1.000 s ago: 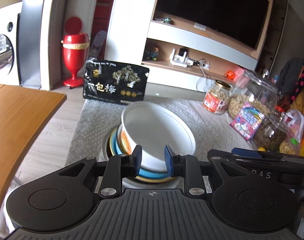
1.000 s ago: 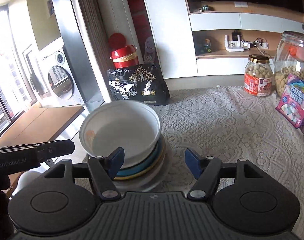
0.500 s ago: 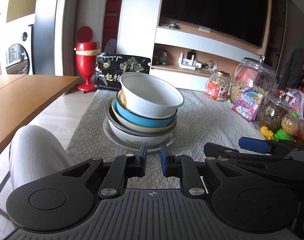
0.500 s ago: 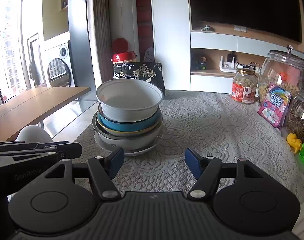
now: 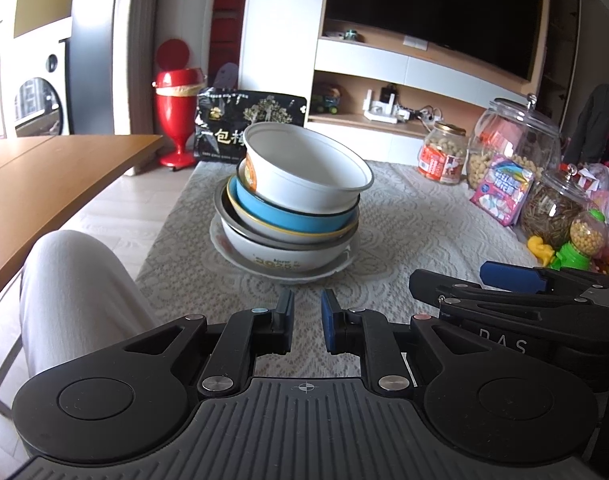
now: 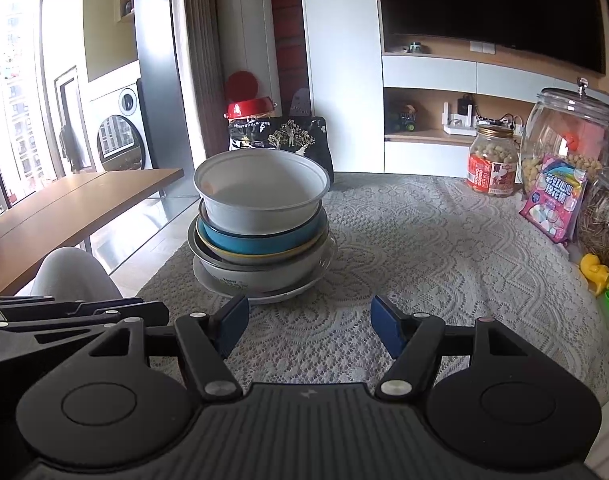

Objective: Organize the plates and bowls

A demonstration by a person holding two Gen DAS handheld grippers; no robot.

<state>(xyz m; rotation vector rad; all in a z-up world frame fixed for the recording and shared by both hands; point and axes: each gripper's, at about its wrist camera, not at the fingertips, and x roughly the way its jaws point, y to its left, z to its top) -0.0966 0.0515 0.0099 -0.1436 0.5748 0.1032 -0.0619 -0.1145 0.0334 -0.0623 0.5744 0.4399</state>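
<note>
A stack of dishes stands on the lace tablecloth: a white bowl (image 5: 304, 172) (image 6: 260, 192) on top, a blue bowl with a yellow rim (image 5: 288, 218) (image 6: 260, 240) under it, then a grey bowl and a white printed bowl (image 5: 280, 256), all on a white plate (image 5: 344, 266) (image 6: 264, 294). My left gripper (image 5: 307, 308) is empty, its jaws a narrow gap apart, just short of the stack. My right gripper (image 6: 310, 316) is open wide and empty, also in front of the stack.
Snack jars (image 6: 492, 160) (image 5: 512, 140), a candy bag (image 6: 552, 196) and small toys (image 5: 544, 250) line the table's right side. A black bag (image 5: 248, 124) stands behind the stack. A wooden table (image 5: 44, 184) is to the left. A knee (image 5: 76, 280) shows low left.
Both grippers have pulled back and down from the stack. The left jaws, around the white bowl's rim a second ago, are now off it; the bowl stays on top.
</note>
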